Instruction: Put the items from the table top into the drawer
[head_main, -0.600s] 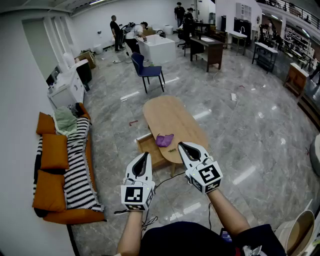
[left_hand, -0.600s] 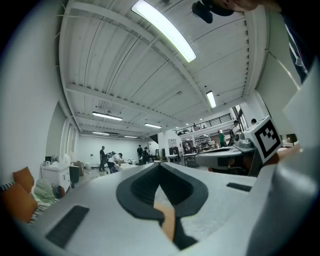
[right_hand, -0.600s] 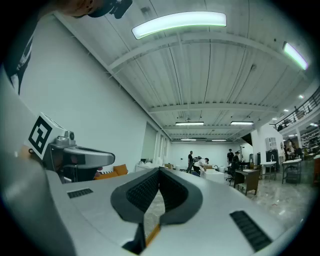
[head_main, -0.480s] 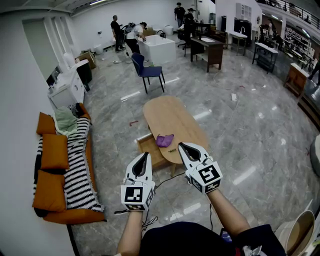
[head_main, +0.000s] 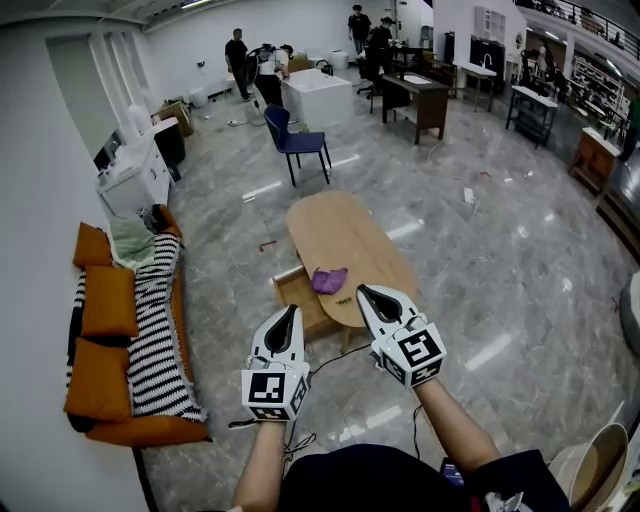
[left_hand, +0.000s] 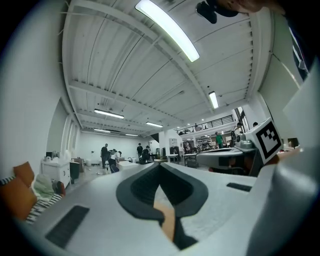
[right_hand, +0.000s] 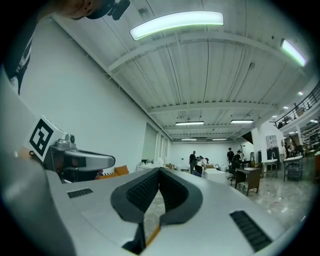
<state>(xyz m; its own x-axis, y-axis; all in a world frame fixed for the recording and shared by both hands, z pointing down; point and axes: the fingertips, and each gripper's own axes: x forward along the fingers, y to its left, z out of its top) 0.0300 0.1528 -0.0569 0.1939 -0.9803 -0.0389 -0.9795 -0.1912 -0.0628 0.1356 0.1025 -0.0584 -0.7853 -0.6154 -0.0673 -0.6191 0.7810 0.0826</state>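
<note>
In the head view an oval wooden table stands on the marble floor ahead of me. A purple crumpled item lies near the table's near left edge, with a small dark item just in front of it. An open wooden drawer sticks out from the table's left side. My left gripper is held level short of the drawer, jaws shut and empty. My right gripper hovers shut and empty by the table's near end. Each gripper view, left and right, shows closed jaws with nothing between them.
An orange sofa with a striped blanket runs along the left wall. A blue chair stands beyond the table, a dark desk further right. Several people stand at the far end of the room. Cables trail on the floor near my feet.
Both grippers have kept still. Only the people at the far end of the room have shifted a little.
</note>
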